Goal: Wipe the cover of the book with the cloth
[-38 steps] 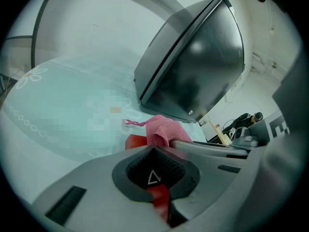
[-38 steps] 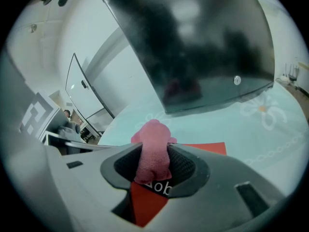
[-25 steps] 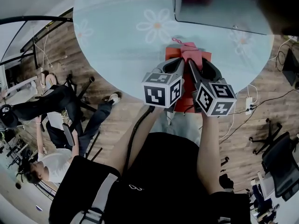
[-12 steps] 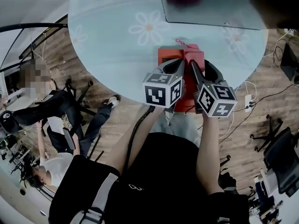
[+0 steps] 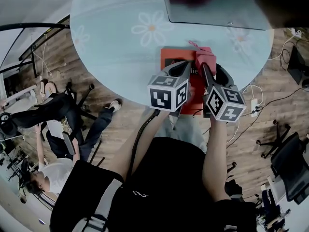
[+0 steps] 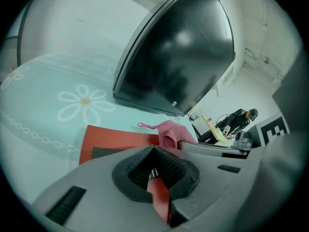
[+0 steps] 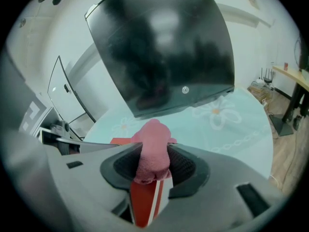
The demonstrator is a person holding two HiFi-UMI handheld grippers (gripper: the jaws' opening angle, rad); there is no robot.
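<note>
The red book (image 5: pixel 167 55) lay at the worktop's (image 5: pixel 116 52) near edge, partly overhanging it. The right gripper (image 7: pixel 152 152) pinched the bunched pink cloth (image 7: pixel 153 138) over the cover's far right corner. The left gripper (image 6: pixel 154 151), jaws pressed together, sat just beside it over the book.
</note>
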